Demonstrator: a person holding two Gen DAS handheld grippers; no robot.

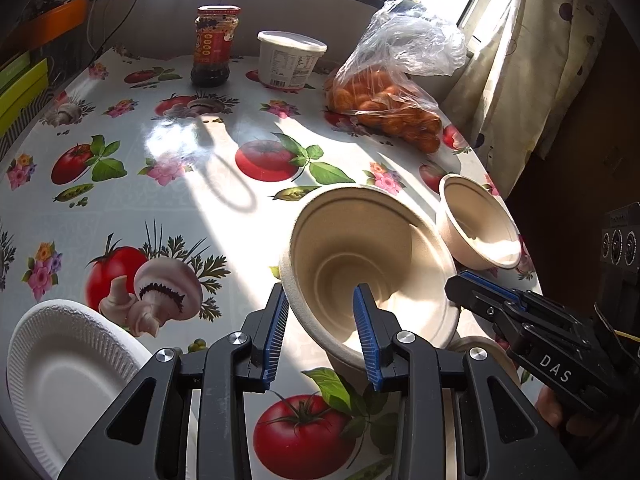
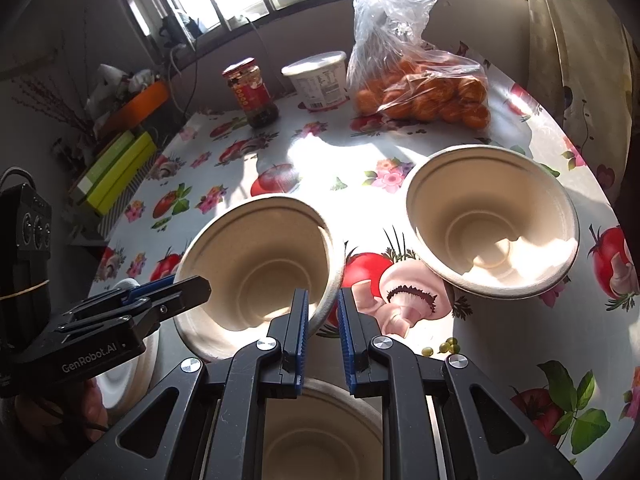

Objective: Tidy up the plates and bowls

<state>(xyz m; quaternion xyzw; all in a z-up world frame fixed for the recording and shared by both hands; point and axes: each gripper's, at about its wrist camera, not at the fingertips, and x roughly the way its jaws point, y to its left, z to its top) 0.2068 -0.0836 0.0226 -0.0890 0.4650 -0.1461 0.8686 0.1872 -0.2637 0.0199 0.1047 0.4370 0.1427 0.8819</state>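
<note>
Closest to my left lens are the blue-ribbed pads (image 1: 276, 332) of the left gripper (image 1: 322, 304), standing partly open astride the near wall of a tan paper bowl (image 1: 360, 248). One finger is outside against the rim and the other is down inside the hollow. I cannot tell whether the pads actually press on the wall.

That bowl is tipped, with its mouth turned toward this camera, above the fruit-and-mushroom tablecloth (image 1: 180, 200). On its right rim I see the right gripper (image 1: 460, 284) reaching in from the side.

From my right lens, the right gripper's fingers are drawn nearly together with the bowl's rim pinched between them, so it has a grip there. The left gripper (image 2: 200, 286) comes in over the opposite rim.

A second bowl (image 1: 480, 232) sits upright just beyond and to the right, near the table's edge and apart from the held one. A third bowl (image 2: 320, 420) lies directly under the right gripper. A white ribbed plate (image 1: 68, 352) rests at the near left.

At the far side stand a red-labelled jar (image 1: 214, 48), a white tub (image 1: 290, 60) and a plastic bag of oranges (image 1: 384, 100).
</note>
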